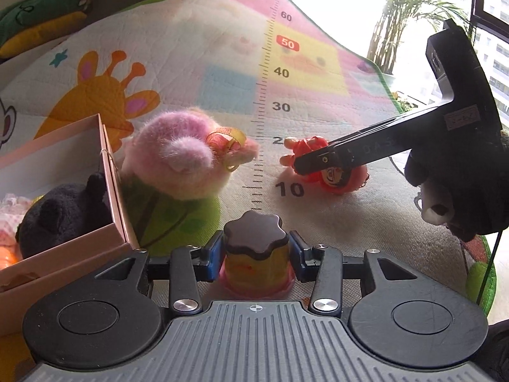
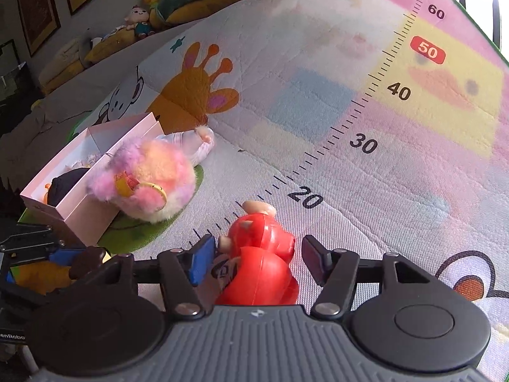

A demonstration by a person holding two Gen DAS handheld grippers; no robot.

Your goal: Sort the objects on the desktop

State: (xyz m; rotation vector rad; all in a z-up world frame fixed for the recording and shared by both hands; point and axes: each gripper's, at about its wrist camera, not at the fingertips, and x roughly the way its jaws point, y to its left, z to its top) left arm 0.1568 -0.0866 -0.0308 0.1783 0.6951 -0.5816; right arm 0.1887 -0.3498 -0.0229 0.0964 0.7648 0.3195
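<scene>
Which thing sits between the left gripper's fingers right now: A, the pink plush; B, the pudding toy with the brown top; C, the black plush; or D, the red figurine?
B: the left gripper has its blue pads against both sides of the pudding toy, while the red figurine sits between the right gripper's open fingers.

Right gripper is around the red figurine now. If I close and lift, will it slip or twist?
The red figurine looks like glossy hard plastic, so probably stiff, light and somewhat slippery. Its rounded, uneven body sits off-centre in the open right gripper, nearer the blue pad, so it may twist on closing.
</scene>
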